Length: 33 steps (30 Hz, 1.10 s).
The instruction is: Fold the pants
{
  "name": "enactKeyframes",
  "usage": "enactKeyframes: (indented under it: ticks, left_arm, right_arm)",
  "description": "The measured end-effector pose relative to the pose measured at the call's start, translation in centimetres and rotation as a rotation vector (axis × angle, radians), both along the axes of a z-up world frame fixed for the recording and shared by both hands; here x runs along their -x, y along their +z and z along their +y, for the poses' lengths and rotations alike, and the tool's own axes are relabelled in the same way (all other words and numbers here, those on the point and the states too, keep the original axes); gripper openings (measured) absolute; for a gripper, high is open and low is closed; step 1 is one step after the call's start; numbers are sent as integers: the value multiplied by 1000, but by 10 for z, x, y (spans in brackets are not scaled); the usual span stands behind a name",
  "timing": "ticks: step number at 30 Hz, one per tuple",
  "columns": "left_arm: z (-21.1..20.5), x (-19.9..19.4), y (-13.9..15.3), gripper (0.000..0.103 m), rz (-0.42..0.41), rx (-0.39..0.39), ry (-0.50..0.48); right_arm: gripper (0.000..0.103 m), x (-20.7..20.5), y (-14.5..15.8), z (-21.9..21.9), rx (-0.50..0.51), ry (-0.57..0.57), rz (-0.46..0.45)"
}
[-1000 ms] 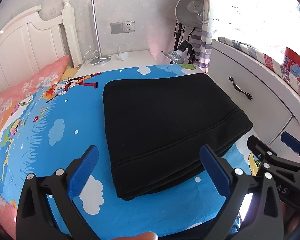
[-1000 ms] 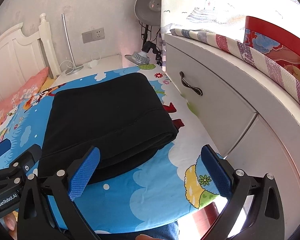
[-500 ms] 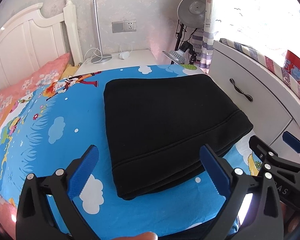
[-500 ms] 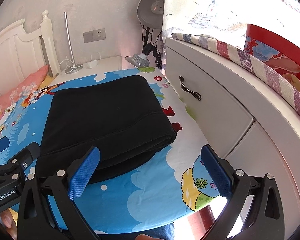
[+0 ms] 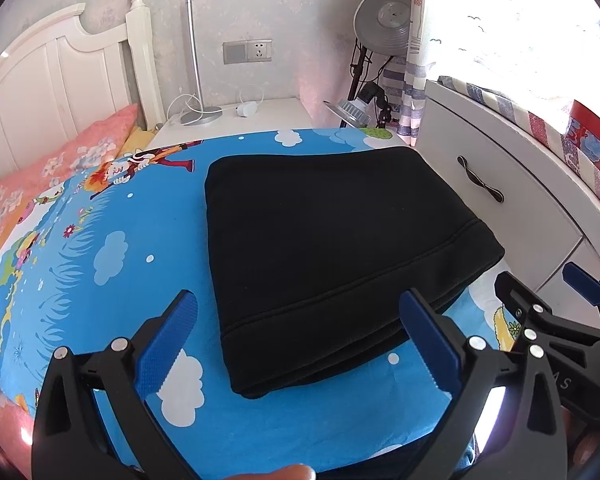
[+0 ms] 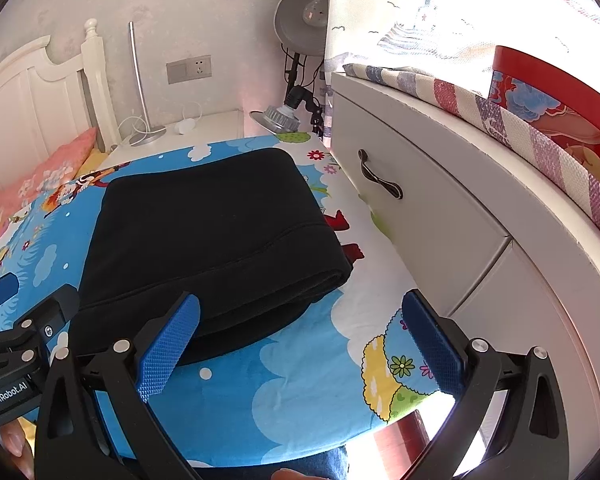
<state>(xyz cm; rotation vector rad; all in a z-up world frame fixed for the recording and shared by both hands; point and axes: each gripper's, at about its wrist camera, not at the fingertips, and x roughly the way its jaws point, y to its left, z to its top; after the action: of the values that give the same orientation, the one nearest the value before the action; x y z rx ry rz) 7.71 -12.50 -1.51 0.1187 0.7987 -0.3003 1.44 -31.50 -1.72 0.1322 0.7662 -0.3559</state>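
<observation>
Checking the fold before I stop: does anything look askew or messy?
Nothing stands out. The black pants lie as a flat, compact stack on the cartoon bedsheet, edges fairly even. Both tongs are open, off the cloth.

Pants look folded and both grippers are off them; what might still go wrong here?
The folded black pants lie near the bed edge on the person's side; a careless nudge might slide them off. The layered near edge looks loose and may spring open. Both the left gripper and right gripper hover open close by and might snag fabric.
</observation>
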Motion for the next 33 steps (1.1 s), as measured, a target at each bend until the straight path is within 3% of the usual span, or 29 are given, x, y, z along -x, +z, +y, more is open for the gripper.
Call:
enactKeyframes:
  ticks: [33]
  left_arm:
    - [-7, 3, -1, 101, -20, 22, -8]
  right_arm:
    - [98, 2, -5, -1, -7, -4, 4]
